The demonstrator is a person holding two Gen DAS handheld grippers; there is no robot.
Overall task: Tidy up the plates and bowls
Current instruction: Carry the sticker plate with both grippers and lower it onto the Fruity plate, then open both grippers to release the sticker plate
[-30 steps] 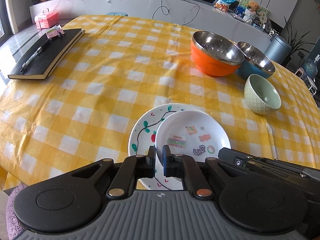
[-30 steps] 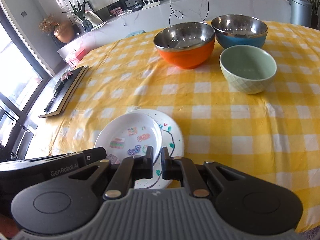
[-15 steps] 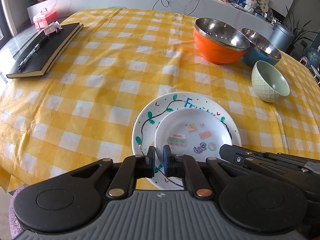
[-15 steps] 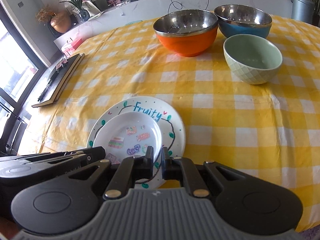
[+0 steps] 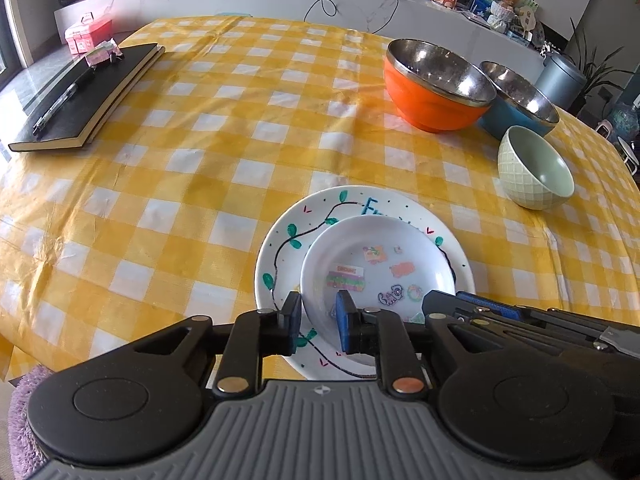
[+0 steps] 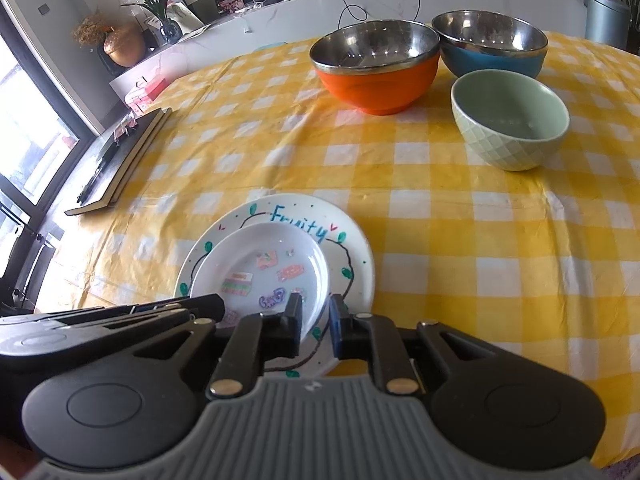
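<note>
Both grippers, L gripper [image 5: 318, 320] & R gripper [image 6: 315, 326], sitting slightly open w/ nothing held, flanking small plate [image 5: 378, 268] stacked on big plate [image 5: 280, 248].

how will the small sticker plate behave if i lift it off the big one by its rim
The small sticker plate looks rigid and glossy, so likely slippery in a rim pinch. It sits loose on the Fruity plate, so it may slide. It is probably light, but breakable if it is ceramic.

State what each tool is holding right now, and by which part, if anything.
Nothing is held. The left tool and the right tool both stand open above the near rim of the small plate, which rests on the large plate.
</note>
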